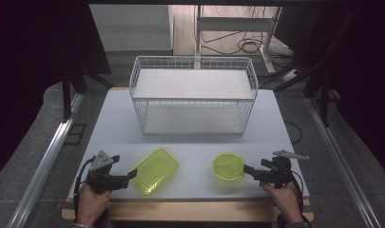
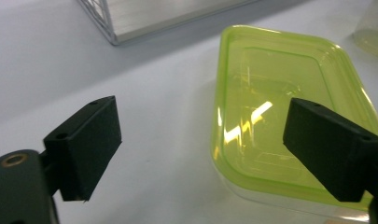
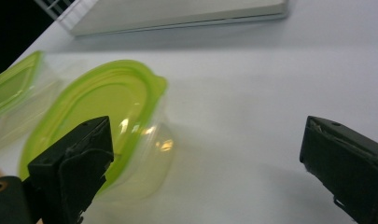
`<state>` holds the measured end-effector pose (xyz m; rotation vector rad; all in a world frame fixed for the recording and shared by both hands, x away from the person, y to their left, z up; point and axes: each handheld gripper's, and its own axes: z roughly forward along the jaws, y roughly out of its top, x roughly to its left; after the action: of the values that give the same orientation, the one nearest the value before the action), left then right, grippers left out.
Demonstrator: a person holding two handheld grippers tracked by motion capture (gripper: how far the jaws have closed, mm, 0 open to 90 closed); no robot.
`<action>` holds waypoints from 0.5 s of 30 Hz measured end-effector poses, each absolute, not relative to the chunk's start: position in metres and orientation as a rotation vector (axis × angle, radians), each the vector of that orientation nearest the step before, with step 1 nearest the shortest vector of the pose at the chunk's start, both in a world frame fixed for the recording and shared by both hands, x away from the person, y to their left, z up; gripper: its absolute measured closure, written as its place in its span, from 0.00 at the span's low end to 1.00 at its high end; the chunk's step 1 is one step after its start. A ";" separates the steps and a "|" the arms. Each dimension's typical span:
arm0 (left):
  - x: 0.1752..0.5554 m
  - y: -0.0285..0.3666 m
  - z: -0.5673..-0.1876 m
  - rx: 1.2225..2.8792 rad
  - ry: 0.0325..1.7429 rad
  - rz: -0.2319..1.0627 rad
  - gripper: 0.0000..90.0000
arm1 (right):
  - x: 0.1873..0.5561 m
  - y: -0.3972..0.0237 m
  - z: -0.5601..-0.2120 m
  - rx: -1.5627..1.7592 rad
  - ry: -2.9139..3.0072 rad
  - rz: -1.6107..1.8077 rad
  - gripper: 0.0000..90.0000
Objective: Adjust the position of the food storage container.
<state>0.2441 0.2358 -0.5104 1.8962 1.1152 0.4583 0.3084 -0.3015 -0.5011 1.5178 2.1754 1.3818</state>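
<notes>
Near the front table (image 1: pixel 195 187) edge, the left gripper (image 1: pixel 131 175) rests low in the person's left hand (image 1: pixel 91 203), pointing toward the box (image 1: pixel 155 171). Its jaws stand wide apart and hold nothing; in the left gripper view, one jaw overlaps the box (image 2: pixel 289 112) near its rim, the other is over bare table, and neither is seen pressing on it. The right gripper (image 1: pixel 247 168), in the right hand (image 1: pixel 287 199), points toward the bowl (image 1: pixel 227 166) and sits just beside its rim. Its jaws are likewise wide apart and empty; in the right gripper view, the bowl (image 3: pixel 107 121) lies off one jaw, and bare table lies between the jaws. Box and bowl, both yellow-green and lidded, lie apart on the front half of the table, box left, bowl right. Farther back, centred, stands a white wire basket (image 1: pixel 192 95).
</notes>
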 end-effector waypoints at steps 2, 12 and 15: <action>0.244 0.234 -0.511 1.905 1.103 0.448 0.10 | 0.307 -0.299 -0.498 1.491 2.186 1.375 0.05; 0.243 0.231 -0.513 1.911 1.073 0.497 0.07 | 0.305 -0.294 -0.496 1.450 2.215 1.305 0.07; 0.243 0.230 -0.515 1.925 1.057 0.552 0.06 | 0.304 -0.295 -0.494 1.441 2.202 1.315 0.14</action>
<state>0.2430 0.2299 -0.5149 1.9253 1.0567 0.5522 0.3036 -0.2948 -0.4936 1.4407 2.2019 1.3147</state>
